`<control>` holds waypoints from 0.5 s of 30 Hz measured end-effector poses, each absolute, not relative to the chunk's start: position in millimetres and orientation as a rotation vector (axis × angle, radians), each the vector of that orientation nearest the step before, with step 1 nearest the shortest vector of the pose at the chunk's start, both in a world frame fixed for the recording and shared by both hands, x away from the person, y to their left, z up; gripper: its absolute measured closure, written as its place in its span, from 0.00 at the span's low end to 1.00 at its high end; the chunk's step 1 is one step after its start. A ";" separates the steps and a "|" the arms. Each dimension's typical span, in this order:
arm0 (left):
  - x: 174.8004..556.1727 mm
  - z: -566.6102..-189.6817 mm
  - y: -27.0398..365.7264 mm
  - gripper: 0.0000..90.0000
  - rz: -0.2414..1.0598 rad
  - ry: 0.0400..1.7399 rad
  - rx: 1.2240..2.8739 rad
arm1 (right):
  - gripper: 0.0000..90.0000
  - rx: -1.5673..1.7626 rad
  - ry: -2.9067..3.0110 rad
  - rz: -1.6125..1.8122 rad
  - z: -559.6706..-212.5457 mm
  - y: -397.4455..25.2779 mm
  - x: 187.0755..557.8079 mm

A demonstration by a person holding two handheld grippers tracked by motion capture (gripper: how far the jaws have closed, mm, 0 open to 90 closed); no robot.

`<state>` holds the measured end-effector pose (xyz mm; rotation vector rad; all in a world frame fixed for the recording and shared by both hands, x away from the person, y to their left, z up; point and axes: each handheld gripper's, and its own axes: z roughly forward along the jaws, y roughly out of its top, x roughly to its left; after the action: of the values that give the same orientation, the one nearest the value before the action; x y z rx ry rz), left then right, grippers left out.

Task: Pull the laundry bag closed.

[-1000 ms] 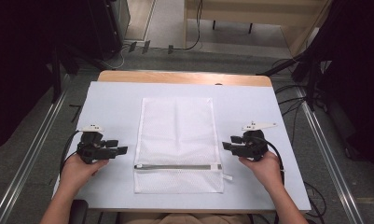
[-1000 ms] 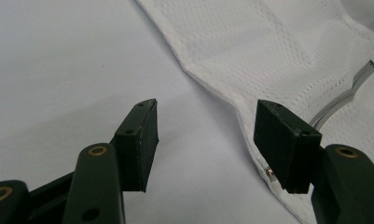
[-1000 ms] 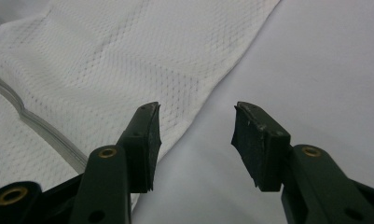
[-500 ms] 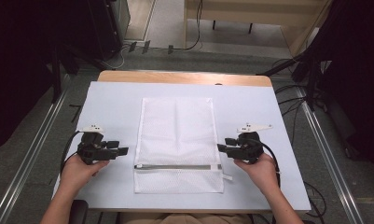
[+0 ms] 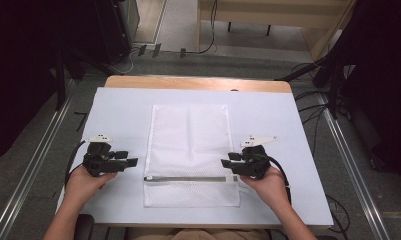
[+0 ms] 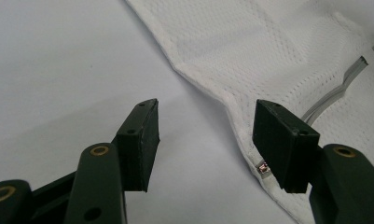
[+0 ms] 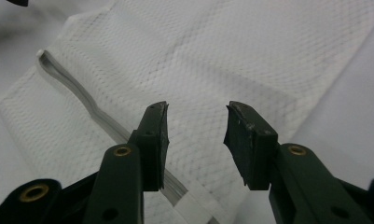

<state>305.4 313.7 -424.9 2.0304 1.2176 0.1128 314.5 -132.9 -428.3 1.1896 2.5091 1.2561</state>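
A mesh bag point(image 5: 190, 152) is lying in the middle of the table point(image 5: 118, 110), its zipper point(image 5: 185, 178) running across near the person's edge. The left gripper point(image 5: 130, 161) is sitting just left of the bag, and the right gripper point(image 5: 227, 164) is reaching over its right edge by the zipper's end.

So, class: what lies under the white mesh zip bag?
Around the flat white mesh zip bag, the pale blue table cover shows on every side. The part directly beneath is covered, as are any contents.
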 end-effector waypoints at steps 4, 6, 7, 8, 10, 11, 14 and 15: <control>305.0 -424.8 313.9 0.46 0.115 1.215 2.028 | 0.69 1.157 2.538 1.260 -428.4 -120.2 311.3; 304.8 -424.3 314.5 0.46 0.115 1.214 2.026 | 0.69 1.139 2.548 1.266 -428.4 -115.1 310.3; 304.8 -424.3 314.5 0.46 0.115 1.214 2.026 | 0.69 1.139 2.548 1.266 -428.4 -115.1 310.3; 304.6 -424.3 314.6 0.46 0.120 1.217 2.023 | 0.70 1.135 2.553 1.264 -428.3 -111.8 309.5; 304.7 -424.4 314.7 0.46 0.118 1.216 2.023 | 0.71 1.108 2.569 1.264 -428.0 -105.8 308.4; 304.6 -424.5 314.7 0.46 0.119 1.215 2.027 | 0.72 1.101 2.577 1.265 -427.7 -103.1 308.2; 304.5 -424.7 314.2 0.46 0.118 1.214 2.027 | 0.73 1.063 2.600 1.273 -426.7 -92.2 307.2; 304.5 -424.7 314.2 0.46 0.118 1.214 2.027 | 0.73 1.063 2.600 1.273 -426.7 -92.2 307.2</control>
<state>304.5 314.2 -424.7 2.0268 1.2140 0.1175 307.2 -92.2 -426.7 1.0634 2.6005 1.2725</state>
